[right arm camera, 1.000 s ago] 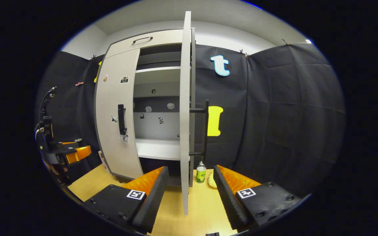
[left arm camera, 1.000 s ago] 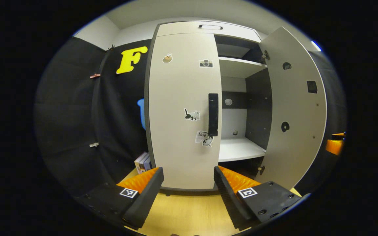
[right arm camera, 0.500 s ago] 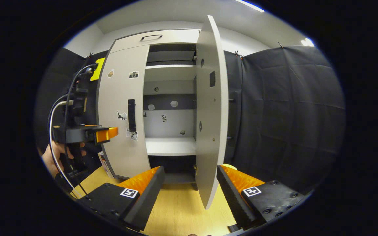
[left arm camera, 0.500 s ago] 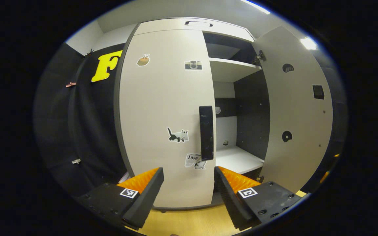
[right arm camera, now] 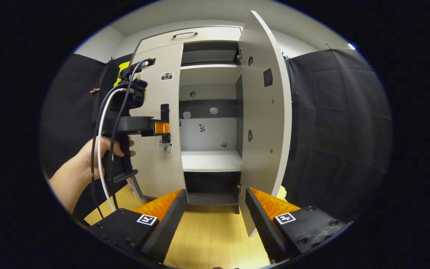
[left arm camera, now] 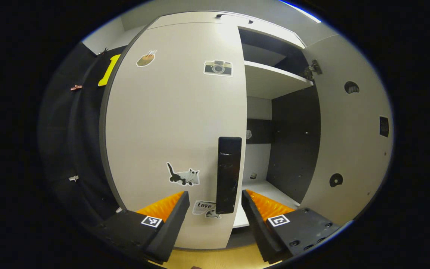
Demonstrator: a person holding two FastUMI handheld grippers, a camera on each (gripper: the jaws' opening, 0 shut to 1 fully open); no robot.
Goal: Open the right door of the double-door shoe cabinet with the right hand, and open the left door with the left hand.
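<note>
Moved closer to the left door (left arm camera: 174, 130) since a second ago — left gripper (left arm camera: 215, 209) now wide open, empty, its jaws standing either side of the upright black handle (left arm camera: 229, 175), not yet touching. Right door (right arm camera: 265, 123) already swung open; right gripper (right arm camera: 215, 209) open, empty, well back. Handle's depth from the jaws hard to judge.

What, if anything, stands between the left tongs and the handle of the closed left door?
Nothing visible does. In the left gripper view the left tongs are open, and the black handle on the closed left door sits in line with the gap between the fingers. The right door is swung open, well aside.
</note>
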